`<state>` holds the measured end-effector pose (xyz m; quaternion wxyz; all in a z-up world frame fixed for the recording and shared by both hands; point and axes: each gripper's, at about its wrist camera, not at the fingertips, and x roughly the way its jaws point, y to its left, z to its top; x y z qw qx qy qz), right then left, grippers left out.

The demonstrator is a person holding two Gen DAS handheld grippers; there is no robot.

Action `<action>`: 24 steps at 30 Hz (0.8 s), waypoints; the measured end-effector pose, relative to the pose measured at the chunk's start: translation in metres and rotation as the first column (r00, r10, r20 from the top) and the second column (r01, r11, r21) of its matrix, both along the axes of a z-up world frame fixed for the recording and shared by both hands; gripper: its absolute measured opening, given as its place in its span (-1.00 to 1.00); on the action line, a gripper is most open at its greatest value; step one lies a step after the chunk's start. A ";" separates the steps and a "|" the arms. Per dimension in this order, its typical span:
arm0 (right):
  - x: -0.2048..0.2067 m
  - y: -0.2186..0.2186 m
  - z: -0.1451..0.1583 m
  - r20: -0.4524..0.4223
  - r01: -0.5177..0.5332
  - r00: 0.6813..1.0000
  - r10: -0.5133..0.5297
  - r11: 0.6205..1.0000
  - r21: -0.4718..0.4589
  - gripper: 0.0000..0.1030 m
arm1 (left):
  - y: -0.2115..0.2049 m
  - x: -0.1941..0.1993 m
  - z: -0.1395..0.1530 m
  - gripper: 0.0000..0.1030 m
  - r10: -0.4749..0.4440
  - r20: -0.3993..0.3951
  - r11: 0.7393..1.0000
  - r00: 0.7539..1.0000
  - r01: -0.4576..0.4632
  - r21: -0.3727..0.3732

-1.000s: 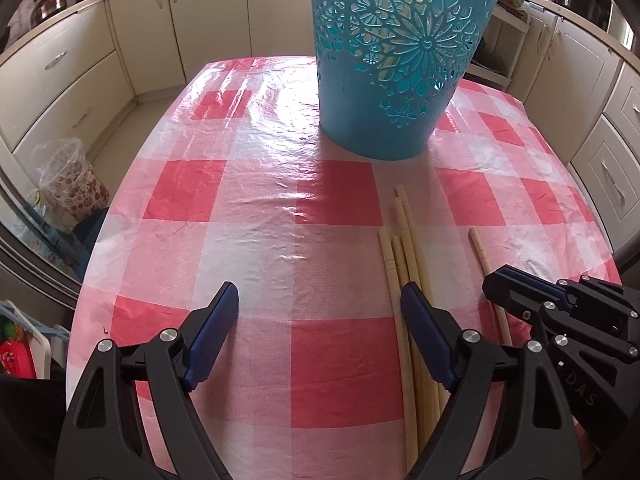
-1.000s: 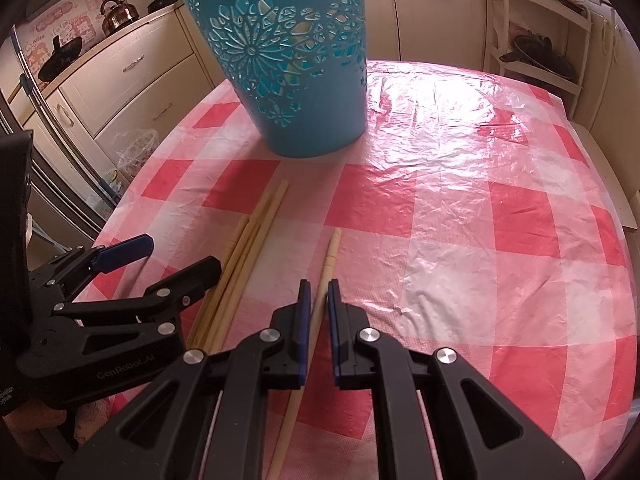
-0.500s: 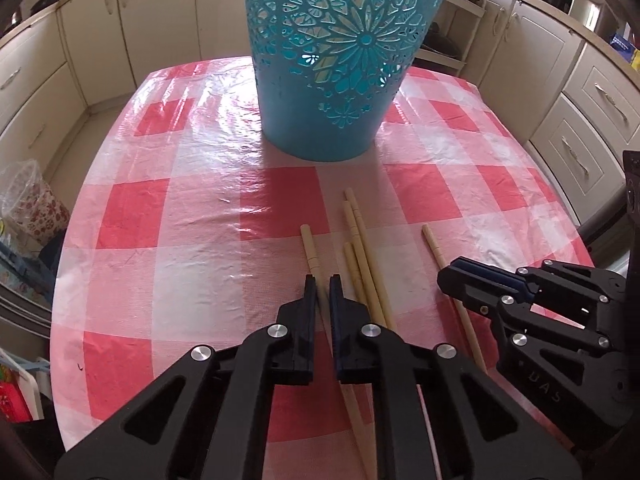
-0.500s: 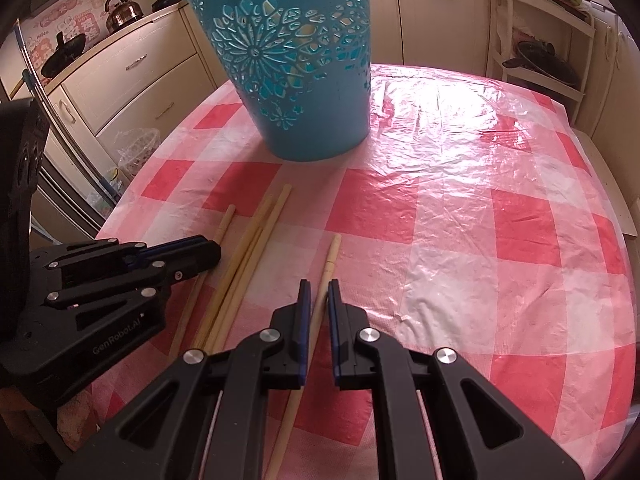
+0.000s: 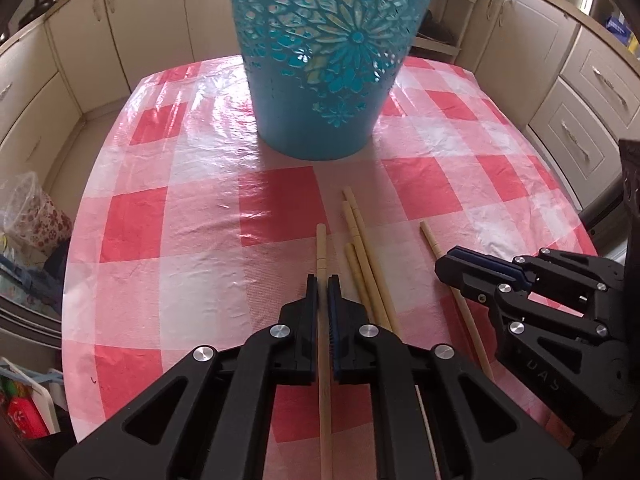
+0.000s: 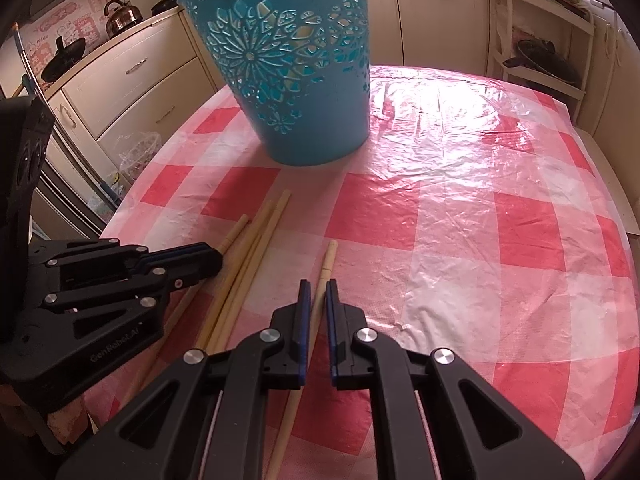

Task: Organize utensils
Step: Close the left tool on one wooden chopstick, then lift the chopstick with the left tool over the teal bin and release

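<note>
A blue cut-out bucket [image 5: 324, 60] stands at the far middle of the red-checked table; it also shows in the right wrist view [image 6: 292, 64]. My left gripper [image 5: 323, 284] is shut on one wooden chopstick [image 5: 321, 252], which points toward the bucket. My right gripper [image 6: 316, 288] is shut on another chopstick [image 6: 327, 264]. Three more chopsticks [image 5: 362, 248] lie together on the cloth between the two grippers, seen too in the right wrist view [image 6: 256, 248]. Each gripper shows in the other's view: right [image 5: 452, 266], left [image 6: 214, 256].
The table has a glossy plastic checked cloth [image 5: 200, 220]. Cream kitchen cabinets [image 5: 580, 92] ring the table. A clear patterned container [image 5: 32, 216] stands on the floor to the left. A white shelf rack [image 6: 540, 40] stands behind the table on the right.
My left gripper shut on a chopstick and moved it left, away from the bundle, and drew closer to the bucket. My right gripper stayed shut on its chopstick and lifted slightly.
</note>
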<state>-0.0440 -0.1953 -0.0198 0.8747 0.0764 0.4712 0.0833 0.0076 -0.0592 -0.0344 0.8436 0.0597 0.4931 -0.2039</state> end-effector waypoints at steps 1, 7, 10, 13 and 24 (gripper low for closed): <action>0.000 0.000 0.000 0.001 0.001 1.000 -0.001 1.000 -0.001 -0.87 | 0.006 0.000 0.007 -0.90 0.017 0.008 1.000 1.000 -0.016 -0.022; -0.001 -0.004 -0.001 0.004 0.011 1.000 -0.011 1.000 0.020 -0.87 | 0.048 -0.017 0.076 -0.91 0.066 0.130 0.978 0.989 -0.038 -0.205; -0.001 -0.006 -0.001 0.006 0.017 1.000 -0.017 0.999 0.028 -0.87 | 0.063 -0.025 0.116 -0.91 0.078 0.238 0.954 0.968 -0.003 -0.301; -0.002 -0.006 -0.001 0.011 0.018 1.000 -0.018 1.000 0.024 -0.87 | 0.068 -0.024 0.159 -0.91 0.105 0.344 0.923 0.933 0.037 -0.383; -0.004 -0.011 -0.002 0.013 0.024 1.000 -0.025 0.998 0.058 -0.87 | 0.033 0.021 0.260 -0.91 0.158 0.563 0.891 0.811 0.129 -0.435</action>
